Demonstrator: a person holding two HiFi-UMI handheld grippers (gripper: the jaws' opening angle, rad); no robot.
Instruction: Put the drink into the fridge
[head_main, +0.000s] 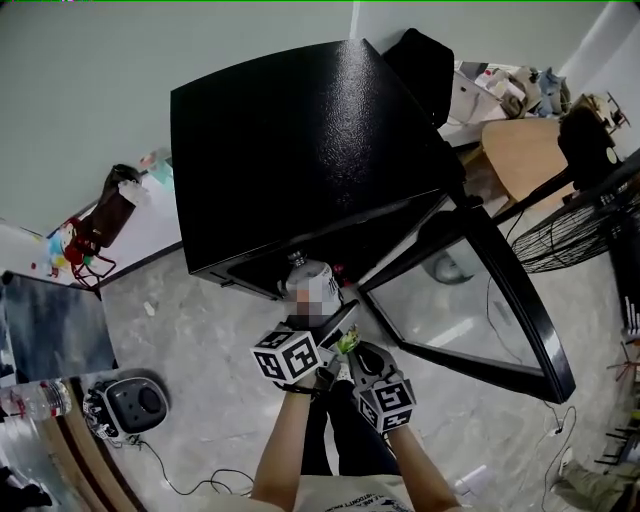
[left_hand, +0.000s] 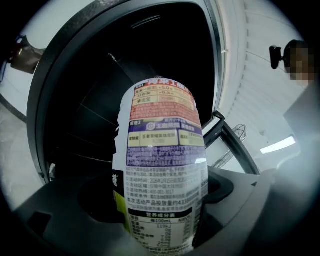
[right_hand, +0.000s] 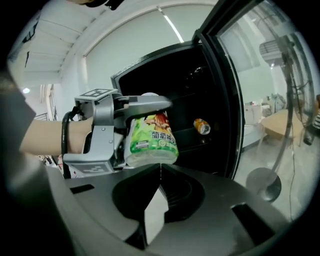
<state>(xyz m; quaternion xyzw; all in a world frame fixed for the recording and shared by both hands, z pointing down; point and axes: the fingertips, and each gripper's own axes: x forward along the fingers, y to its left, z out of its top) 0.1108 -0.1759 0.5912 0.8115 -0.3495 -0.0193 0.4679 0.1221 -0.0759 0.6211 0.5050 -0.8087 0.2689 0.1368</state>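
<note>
Your left gripper (head_main: 322, 325), at the lower centre of the head view, pinches the drink bottle (left_hand: 160, 165) across its label, just in front of the open fridge (head_main: 300, 130). Your right gripper (right_hand: 159, 170), beside it, has its jaws pressed together on nothing.

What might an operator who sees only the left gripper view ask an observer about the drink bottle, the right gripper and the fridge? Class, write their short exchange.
Operator: Is the right gripper carrying anything?
Observer: No, it is shut and empty.
Operator: The drink bottle blocks my view. Is anything in the fridge?
Observer: Yes, a can lies inside, to the right of the bottle.
</note>
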